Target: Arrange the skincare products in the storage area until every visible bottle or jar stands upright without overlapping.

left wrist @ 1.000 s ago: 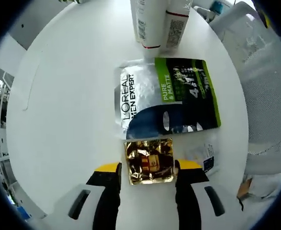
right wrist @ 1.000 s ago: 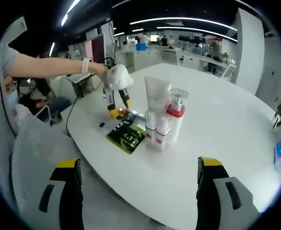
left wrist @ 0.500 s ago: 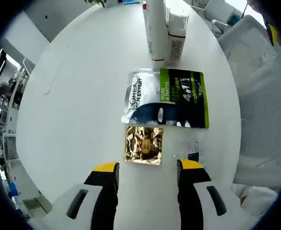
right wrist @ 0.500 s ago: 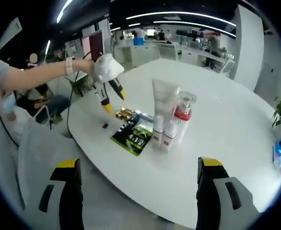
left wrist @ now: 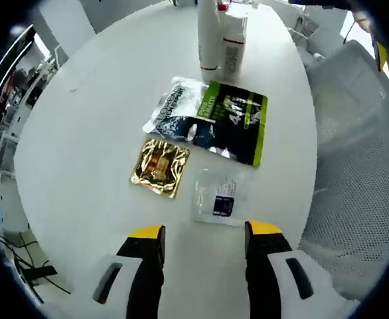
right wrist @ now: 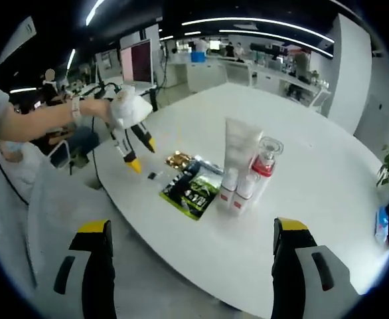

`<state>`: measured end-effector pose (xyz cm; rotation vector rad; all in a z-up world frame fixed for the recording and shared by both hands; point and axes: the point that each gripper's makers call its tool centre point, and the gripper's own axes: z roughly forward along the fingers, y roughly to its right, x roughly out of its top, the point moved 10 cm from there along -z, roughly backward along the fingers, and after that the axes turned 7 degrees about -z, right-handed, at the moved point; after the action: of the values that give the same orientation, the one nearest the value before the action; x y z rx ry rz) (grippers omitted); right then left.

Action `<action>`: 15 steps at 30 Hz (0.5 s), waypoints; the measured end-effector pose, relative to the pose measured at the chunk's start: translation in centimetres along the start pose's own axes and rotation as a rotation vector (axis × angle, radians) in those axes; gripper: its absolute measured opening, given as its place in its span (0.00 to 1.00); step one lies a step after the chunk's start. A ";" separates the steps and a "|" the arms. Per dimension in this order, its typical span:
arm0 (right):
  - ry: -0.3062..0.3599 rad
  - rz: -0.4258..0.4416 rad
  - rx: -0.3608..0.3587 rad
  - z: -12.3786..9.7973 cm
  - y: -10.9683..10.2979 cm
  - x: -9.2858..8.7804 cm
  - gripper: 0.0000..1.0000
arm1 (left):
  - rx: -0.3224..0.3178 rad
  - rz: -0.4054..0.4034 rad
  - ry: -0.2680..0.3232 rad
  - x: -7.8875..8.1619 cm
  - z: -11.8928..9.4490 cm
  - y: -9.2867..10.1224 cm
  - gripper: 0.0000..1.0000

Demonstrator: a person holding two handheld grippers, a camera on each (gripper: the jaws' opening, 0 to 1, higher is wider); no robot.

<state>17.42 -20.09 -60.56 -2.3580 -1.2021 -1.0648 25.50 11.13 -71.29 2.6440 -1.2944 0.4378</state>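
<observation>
Left gripper view: left gripper (left wrist: pixel 201 232), fingers apart, nothing held, above white table (left wrist: pixel 81 153). Flat on it: gold sachet (left wrist: pixel 160 167), clear sachet (left wrist: pixel 220 197), green-and-silver pouch (left wrist: pixel 211 118). Beyond, upright bottles (left wrist: pixel 220 36).

Right gripper view: right gripper (right wrist: pixel 191 232), fingers wide apart, empty. Bottles (right wrist: pixel 246 169) clustered upright mid-table, pouch (right wrist: pixel 193 191) beside.

open-plan office | ceiling strip lights (right wrist: pixel 247 21) | desk rows (right wrist: pixel 247 72) | white meeting table (right wrist: pixel 314 199)
</observation>
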 end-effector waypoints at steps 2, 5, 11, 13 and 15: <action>0.000 0.000 0.002 0.0 -0.1 0.0 1.00 | 0.002 -0.016 0.000 -0.7 0.3 0.6 0.44; -0.002 -0.005 0.007 0.1 -0.2 0.0 1.00 | -0.004 -0.036 0.016 -1.1 1.1 0.9 0.46; 0.002 -0.011 0.012 0.2 -0.3 0.1 1.00 | -0.010 -0.110 0.046 -1.3 1.1 3.6 0.37; 0.003 -0.015 0.014 0.2 -0.4 0.1 1.00 | 0.000 -0.118 0.062 -1.6 1.5 3.4 0.36; 0.007 -0.015 0.017 0.1 -0.4 0.1 1.00 | 0.001 -0.128 0.056 -1.7 1.6 3.6 0.35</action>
<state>17.18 -19.71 -60.62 -2.3344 -1.2241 -1.0621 22.00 9.77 -73.25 2.6751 -1.1016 0.4894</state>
